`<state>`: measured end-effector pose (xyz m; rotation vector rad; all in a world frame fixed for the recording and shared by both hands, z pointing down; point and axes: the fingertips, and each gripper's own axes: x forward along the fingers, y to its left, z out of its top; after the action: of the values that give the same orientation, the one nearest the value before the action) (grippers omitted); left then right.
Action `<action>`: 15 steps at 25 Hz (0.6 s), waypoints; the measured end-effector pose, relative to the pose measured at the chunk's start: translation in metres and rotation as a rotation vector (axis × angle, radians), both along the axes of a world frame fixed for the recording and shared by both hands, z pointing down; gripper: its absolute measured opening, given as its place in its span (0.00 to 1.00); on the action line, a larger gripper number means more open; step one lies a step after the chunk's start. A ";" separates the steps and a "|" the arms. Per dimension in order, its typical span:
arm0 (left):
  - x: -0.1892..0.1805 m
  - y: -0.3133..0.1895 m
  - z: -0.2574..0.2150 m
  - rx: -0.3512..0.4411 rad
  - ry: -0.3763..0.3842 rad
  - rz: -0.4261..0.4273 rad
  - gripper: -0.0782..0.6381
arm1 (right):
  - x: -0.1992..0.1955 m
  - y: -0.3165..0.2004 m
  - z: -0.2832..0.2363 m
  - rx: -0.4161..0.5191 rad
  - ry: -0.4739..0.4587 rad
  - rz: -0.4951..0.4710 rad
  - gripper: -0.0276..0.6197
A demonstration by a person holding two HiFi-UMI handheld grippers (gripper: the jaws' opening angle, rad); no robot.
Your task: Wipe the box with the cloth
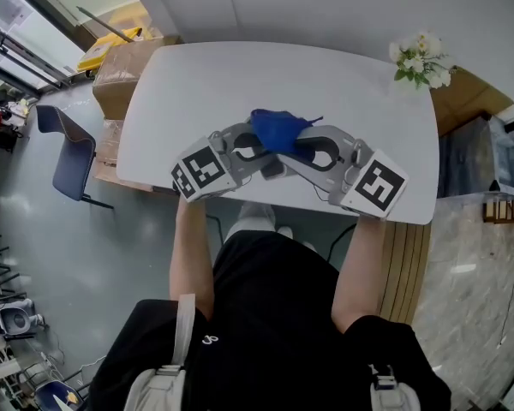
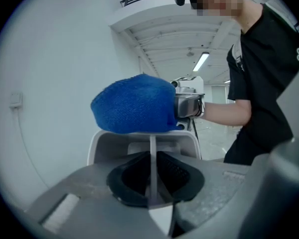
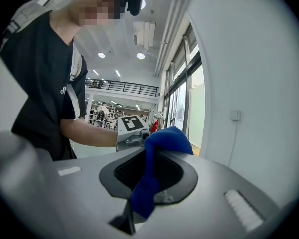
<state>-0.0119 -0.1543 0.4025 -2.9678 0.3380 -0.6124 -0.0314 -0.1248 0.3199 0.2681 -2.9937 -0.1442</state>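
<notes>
White table (image 1: 325, 84) in front of you. Flower bunch (image 1: 421, 61) sits at its far right corner. On your left: blue chair (image 1: 68, 157) on the grey floor (image 1: 34, 255), near the table; brown cartons (image 1: 124, 71) beyond it, yellow object (image 1: 103, 51) on top

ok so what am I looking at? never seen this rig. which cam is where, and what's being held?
There is no robot arm: a person holds a hand-held gripper in each hand. The top-down picture comes from a camera on the person's head. The other two come from cameras riding on each gripper, looking along its jaws. The left hand-held gripper is shut on a thin wall of a white box. The right hand-held gripper is shut on a blue cloth, which sits against the top of the box. Both are held above a white table with flowers at its far right corner.
</notes>
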 end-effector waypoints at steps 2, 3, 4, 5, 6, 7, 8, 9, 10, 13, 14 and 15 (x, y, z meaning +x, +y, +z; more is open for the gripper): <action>0.001 0.007 0.002 -0.010 -0.002 0.043 0.18 | -0.002 0.000 0.000 0.002 -0.001 -0.007 0.12; 0.002 0.010 0.003 -0.017 -0.001 0.062 0.18 | -0.002 0.000 0.000 0.003 -0.002 -0.009 0.12; 0.002 0.013 0.003 -0.022 0.001 0.080 0.18 | -0.002 0.000 0.001 0.003 -0.003 -0.011 0.12; 0.003 0.015 0.004 -0.025 0.003 0.095 0.18 | -0.002 0.000 0.001 0.002 -0.004 -0.012 0.12; 0.004 0.017 0.004 -0.028 0.006 0.108 0.18 | -0.002 -0.001 0.001 0.001 -0.005 -0.012 0.12; 0.005 0.018 0.004 -0.031 0.010 0.120 0.18 | -0.001 -0.001 0.001 0.001 -0.005 -0.012 0.12; 0.006 0.020 0.004 -0.036 0.015 0.131 0.18 | -0.001 -0.002 0.001 0.000 -0.006 -0.011 0.12; 0.007 0.022 0.004 -0.042 0.019 0.145 0.18 | 0.000 -0.002 0.000 -0.001 -0.007 -0.011 0.12; 0.007 0.025 0.004 -0.048 0.022 0.161 0.18 | 0.000 -0.002 0.000 -0.004 -0.010 -0.010 0.12; 0.009 0.033 0.005 -0.066 0.027 0.212 0.18 | 0.002 -0.005 0.001 -0.013 -0.017 -0.003 0.12; 0.010 0.036 0.005 -0.072 0.029 0.229 0.18 | 0.002 -0.006 0.001 -0.016 -0.020 -0.001 0.12; 0.011 0.039 0.005 -0.079 0.030 0.246 0.18 | 0.003 -0.007 0.001 -0.018 -0.023 0.002 0.12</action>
<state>-0.0011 -0.1156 0.4074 -3.0285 -0.0509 -0.5640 -0.0281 -0.1319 0.3213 0.2727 -3.0155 -0.1141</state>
